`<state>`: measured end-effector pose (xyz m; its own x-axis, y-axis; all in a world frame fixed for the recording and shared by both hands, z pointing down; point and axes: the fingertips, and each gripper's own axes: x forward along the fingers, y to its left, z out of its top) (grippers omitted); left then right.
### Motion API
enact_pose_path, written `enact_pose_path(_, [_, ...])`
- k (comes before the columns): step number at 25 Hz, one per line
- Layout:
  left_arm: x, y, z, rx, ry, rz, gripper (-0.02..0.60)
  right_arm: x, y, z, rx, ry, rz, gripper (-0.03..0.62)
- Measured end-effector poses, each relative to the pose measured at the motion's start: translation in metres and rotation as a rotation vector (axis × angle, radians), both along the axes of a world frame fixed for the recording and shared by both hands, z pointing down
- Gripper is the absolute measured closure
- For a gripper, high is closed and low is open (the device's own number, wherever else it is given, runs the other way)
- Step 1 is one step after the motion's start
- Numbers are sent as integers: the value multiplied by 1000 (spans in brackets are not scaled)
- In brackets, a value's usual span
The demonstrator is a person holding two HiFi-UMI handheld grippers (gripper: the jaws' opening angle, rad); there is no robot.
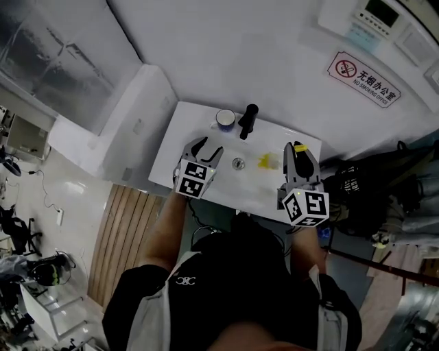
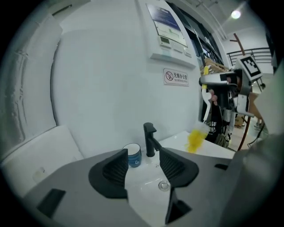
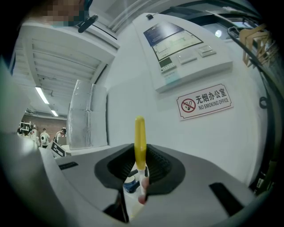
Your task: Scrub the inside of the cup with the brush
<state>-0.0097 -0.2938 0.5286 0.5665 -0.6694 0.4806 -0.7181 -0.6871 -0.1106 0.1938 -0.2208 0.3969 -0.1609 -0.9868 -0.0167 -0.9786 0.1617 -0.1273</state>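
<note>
We locate a white basin (image 1: 260, 195) at the centre of the head view. A black faucet (image 1: 247, 120) stands upright at the basin's upper edge, and a round drain (image 1: 238, 163) lies just below it in the frame. At the upper right, a no-smoking sign (image 1: 363, 79) is fixed to the white wall, with a control panel (image 1: 381, 15) above it. Wooden slats (image 1: 127, 226) cover the floor at lower left.

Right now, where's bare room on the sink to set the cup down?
Bare: the basin around the drain, between the left gripper and the brush; also the back right rim past the faucet. Crowded: back left, cup beside the faucet.
</note>
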Motion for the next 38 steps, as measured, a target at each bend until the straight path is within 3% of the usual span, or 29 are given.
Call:
enact_pose_path(13, [-6, -102, 98, -120, -270, 80, 365, 28, -23, 14, -32, 18, 16, 514])
enact_pose_path(17, [-6, -122, 121, -149, -323, 103, 365, 40, -29, 20, -44, 25, 31, 514])
enact_pose_path(25, [2, -146, 145, -206, -341, 213, 368, 47, -43, 27, -66, 45, 29, 514])
enact_pose_path(35, [15, -127, 147, -260, -317, 392, 486, 40, -53, 36, -93, 50, 16, 514])
enact_pose_path(38, [20, -113, 154, -304, -293, 441, 488, 38, -53, 38, -99, 52, 14, 514])
